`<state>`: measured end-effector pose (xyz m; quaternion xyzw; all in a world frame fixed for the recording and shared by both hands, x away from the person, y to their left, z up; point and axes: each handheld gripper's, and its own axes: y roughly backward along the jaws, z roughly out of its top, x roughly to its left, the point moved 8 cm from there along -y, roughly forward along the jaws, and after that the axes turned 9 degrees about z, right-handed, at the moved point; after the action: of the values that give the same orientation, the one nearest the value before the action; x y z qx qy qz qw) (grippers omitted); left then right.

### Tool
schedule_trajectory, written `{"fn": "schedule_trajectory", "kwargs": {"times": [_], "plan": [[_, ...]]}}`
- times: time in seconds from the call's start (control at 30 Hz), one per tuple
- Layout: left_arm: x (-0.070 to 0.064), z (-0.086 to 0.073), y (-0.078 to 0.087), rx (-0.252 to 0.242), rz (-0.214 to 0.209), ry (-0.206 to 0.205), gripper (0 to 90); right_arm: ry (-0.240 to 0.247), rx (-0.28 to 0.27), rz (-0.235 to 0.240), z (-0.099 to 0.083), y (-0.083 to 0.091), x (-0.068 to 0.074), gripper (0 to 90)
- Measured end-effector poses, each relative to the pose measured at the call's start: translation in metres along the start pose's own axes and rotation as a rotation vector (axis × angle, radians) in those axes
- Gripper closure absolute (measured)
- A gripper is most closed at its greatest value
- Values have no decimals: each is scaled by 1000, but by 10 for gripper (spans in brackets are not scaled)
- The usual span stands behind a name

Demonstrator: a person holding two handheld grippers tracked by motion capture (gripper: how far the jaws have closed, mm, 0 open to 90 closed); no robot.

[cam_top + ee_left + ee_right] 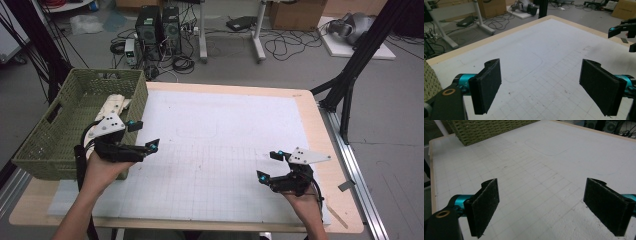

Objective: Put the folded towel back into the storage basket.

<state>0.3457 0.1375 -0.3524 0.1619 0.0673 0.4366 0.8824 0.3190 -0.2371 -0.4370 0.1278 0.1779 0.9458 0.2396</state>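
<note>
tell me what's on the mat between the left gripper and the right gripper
Nothing: in the high view the white gridded mat lies bare between the left gripper and the right gripper.

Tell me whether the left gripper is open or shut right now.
Open. In its own view the left gripper has both black pads wide apart, with only the white gridded mat between them.

The basket (75,120) is woven green plastic, matt and open-meshed, with a pale, smooth, cream-coloured piece (114,105) lying inside it. The counter (310,107) shows light wood at its edges, under a white matt sheet (225,150) printed with a faint grid (scuffed and speckled in places). Both grippers' jaws carry black, rough, felt-like pads, backed by glossy teal metal fittings.
</note>
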Motion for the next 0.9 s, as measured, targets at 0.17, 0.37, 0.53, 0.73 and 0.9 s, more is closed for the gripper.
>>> {"fn": "schedule_trajectory", "kwargs": {"times": [0.17,0.37,0.53,0.73,0.9], "plan": [[-8,-4,-5,1,-15,-2,179,4,4,0,0,0,0,125],[-16,-8,-9,5,-24,-7,174,4,4,0,0,0,1,125],[-23,-13,-12,7,-33,-6,171,8,1,1,0,-1,1,125],[-31,-21,-17,14,-50,-7,170,9,3,1,0,-1,1,125],[-38,-25,-19,4,-58,-3,170,10,2,2,1,-1,2,125]]}}
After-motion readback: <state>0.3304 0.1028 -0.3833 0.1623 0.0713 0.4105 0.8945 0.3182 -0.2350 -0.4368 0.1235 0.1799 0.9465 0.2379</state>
